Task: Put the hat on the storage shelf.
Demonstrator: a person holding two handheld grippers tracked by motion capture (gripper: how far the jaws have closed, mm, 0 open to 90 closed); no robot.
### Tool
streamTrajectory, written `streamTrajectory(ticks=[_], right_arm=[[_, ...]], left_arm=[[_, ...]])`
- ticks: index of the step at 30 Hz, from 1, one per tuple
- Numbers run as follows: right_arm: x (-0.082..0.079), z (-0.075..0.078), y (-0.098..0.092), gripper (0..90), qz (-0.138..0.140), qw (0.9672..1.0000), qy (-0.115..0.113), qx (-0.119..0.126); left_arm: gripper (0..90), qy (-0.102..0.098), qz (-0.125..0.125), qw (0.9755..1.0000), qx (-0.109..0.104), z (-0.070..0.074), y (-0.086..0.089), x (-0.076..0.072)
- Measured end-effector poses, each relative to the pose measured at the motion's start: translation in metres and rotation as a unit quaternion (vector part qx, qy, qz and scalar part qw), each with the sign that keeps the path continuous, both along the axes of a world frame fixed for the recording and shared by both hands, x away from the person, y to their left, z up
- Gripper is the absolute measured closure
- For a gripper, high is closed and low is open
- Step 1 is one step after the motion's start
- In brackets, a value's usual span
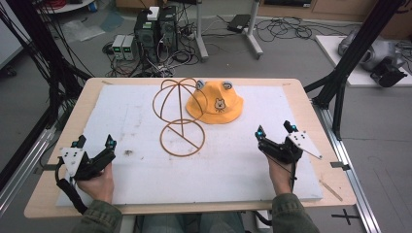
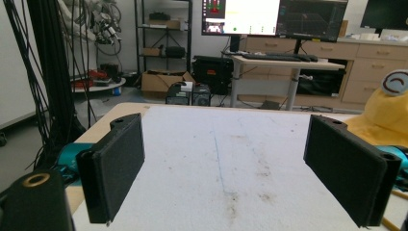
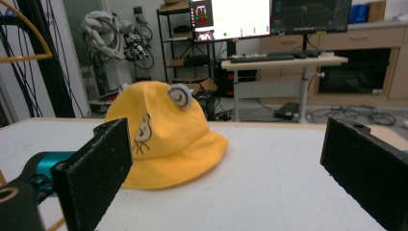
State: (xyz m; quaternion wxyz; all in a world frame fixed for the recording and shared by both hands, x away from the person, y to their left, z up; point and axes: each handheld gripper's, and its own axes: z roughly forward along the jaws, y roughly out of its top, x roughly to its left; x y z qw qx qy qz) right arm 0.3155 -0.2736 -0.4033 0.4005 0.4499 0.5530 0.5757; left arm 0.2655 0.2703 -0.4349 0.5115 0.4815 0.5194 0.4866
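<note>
A yellow bucket hat (image 1: 214, 103) is seen lying brim-down toward the far middle of the white foam board (image 1: 243, 160), with small grey ears on its crown and a bear face stitched on the side. It is judged to be soft, light cloth that will fold and sag when lifted, and not fragile or slippery. A pinch on the brim edge nearest the person is judged the surest hold, since the crown would collapse between the pads. Just beside it on the left, touching or nearly so, a thin wire hat stand (image 1: 178, 116) is set, with a domed top and a ring base; it is judged light and easily tipped. The right gripper (image 1: 275, 129) is held near the hat, its jaws spread wide and empty. The left gripper (image 1: 95, 141) is held well apart at the near left, likewise wide open with nothing held.
</note>
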Motion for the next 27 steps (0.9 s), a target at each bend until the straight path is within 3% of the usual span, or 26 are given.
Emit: streamTrajectory(ticks=[5,7,13,14,16,17,25,27], right_arm=[[0.012,0.018,0.013,3.8,0.010,0.9999,0.001,-0.004],[0.024,0.034,0.023,3.8,0.017,0.9997,-0.005,-0.019],[0.041,0.059,0.038,3.8,0.028,0.9994,-0.011,-0.018],[0.052,0.065,0.045,3.8,0.030,0.9994,-0.010,-0.014],[0.059,0.067,0.049,3.8,0.032,0.9994,-0.009,-0.010],[0.073,0.070,0.060,3.8,0.031,0.9994,-0.004,-0.012],[0.130,0.058,0.109,3.9,0.050,0.9944,0.019,-0.092],[0.143,0.052,0.113,3.9,0.053,0.9945,0.032,-0.084]], left_arm=[[14.6,0.002,-0.004,1.0000,-0.004,0.000,-0.001,0.001],[14.6,0.001,-0.006,1.0000,-0.004,0.000,-0.001,0.002],[14.6,0.002,-0.004,0.9999,-0.012,0.000,0.000,0.001],[14.6,0.002,-0.005,0.9999,-0.013,0.000,0.000,0.001],[14.6,0.000,-0.006,0.9999,-0.014,0.001,0.000,0.001],[14.6,-0.003,-0.006,0.9998,-0.017,0.001,-0.001,0.001],[14.6,0.005,-0.007,0.9996,-0.027,-0.001,0.002,0.003],[14.6,0.003,-0.007,0.9995,-0.029,-0.001,0.005,0.002]])
